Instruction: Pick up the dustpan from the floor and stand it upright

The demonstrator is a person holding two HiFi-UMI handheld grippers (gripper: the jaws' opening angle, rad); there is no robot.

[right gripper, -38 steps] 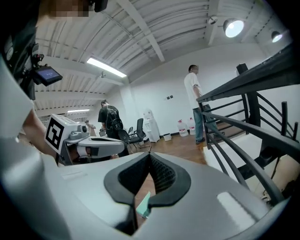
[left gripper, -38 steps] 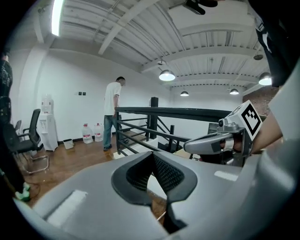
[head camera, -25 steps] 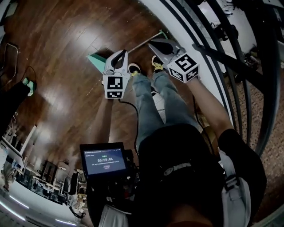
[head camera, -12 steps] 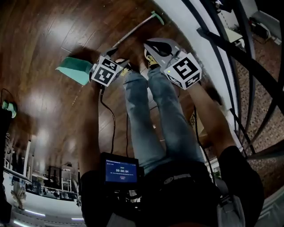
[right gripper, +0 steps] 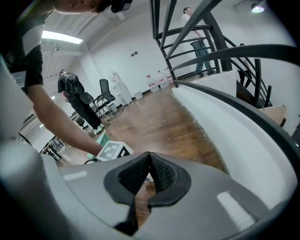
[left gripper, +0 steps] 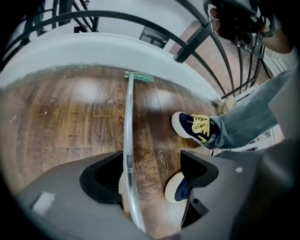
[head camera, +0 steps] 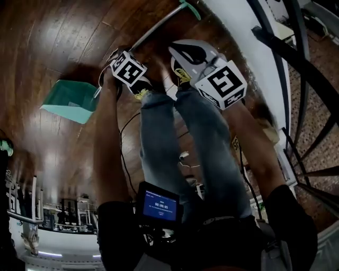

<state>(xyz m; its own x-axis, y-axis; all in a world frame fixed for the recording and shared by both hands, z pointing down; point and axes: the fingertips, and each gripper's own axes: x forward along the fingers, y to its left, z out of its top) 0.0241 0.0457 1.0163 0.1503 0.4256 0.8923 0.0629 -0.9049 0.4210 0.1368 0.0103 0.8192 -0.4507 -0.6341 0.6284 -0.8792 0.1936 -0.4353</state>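
A green dustpan (head camera: 69, 100) lies flat on the wooden floor, its long silver handle (head camera: 153, 29) running up-right to a green tip (head camera: 189, 8). My left gripper (head camera: 123, 58) is low over the handle near the pan. In the left gripper view its jaws (left gripper: 150, 176) have just been opening and stand wide. The handle (left gripper: 127, 140) passes between them, close to the left pad (left gripper: 105, 180), and is not clamped. My right gripper (head camera: 183, 50) hovers above the person's shoes, shut with nothing in it; its pads (right gripper: 154, 171) meet.
The person's shoes (left gripper: 194, 127) stand right beside the handle. A white curved stair base (head camera: 238, 32) and black railing (head camera: 288, 58) border the floor on the right. A small monitor (head camera: 159, 204) hangs at the person's waist. Other people and a chair (right gripper: 105, 98) are far off.
Both grippers have dropped toward the floor. The left one tipped steeply down and came over the dustpan handle near the pan. The right stays shut above the shoes.
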